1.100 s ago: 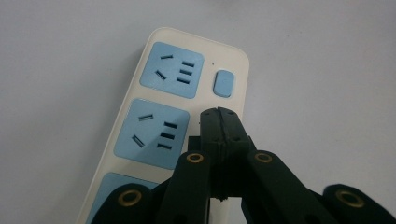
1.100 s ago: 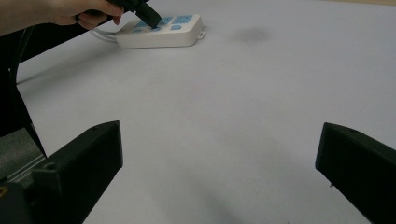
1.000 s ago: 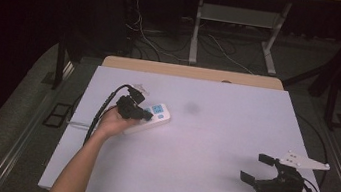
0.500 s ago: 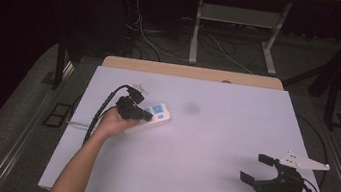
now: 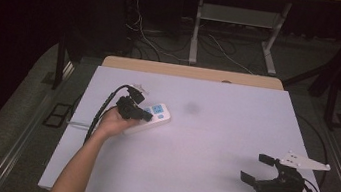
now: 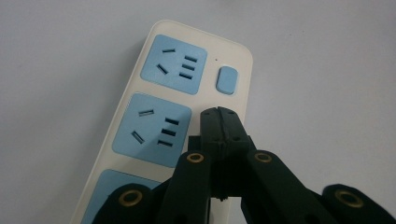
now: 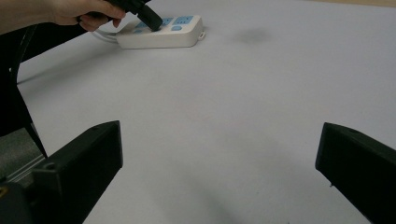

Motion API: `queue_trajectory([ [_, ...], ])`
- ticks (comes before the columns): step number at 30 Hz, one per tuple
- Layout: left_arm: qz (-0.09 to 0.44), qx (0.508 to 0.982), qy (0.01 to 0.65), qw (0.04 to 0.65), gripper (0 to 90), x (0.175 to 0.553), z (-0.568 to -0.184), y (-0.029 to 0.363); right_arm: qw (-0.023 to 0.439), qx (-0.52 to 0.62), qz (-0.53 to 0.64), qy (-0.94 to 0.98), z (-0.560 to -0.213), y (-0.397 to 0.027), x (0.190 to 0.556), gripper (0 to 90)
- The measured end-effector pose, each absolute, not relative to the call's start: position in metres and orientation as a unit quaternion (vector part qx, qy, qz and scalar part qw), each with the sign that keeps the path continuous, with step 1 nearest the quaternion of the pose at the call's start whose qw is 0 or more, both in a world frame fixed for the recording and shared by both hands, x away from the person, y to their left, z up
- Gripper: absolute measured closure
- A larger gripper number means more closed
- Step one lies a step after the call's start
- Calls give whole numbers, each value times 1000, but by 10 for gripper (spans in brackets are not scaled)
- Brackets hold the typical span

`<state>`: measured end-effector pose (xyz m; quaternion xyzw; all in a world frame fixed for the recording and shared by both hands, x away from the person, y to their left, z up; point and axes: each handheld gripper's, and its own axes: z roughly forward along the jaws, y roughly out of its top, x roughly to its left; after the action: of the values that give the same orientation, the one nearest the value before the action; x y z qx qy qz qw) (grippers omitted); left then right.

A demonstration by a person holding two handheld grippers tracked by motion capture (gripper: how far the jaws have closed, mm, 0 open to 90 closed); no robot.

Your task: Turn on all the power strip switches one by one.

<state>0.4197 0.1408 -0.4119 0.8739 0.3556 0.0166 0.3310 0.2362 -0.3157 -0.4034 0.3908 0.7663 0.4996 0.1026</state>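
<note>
Nothing moved: pressed-together left claw [image 6: 218,114] partly hides power strip [image 6: 154,112]; right claw [image 5: 258,168] spread.

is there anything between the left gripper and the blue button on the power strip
Nothing visible. The left gripper, jaws shut together, has its tip over the power strip, just short of the blue button, with bare strip surface between them. The right gripper is open, far off across the table.

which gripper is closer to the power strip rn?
Left. The left gripper, jaws shut, sits right over the power strip, tips beside its blue switch. The right gripper is open, far off near the table's front right corner.
</note>
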Motion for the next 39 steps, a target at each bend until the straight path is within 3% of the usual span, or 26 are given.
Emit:
queue_trajectory([
  [24,35,870,348,347,897,421,-389,141,103,391,499,766,-404,-316,237,7],
  [39,42,882,324,340,896,426,-376,122,104,393,500,765,-403,-317,236,7],
])
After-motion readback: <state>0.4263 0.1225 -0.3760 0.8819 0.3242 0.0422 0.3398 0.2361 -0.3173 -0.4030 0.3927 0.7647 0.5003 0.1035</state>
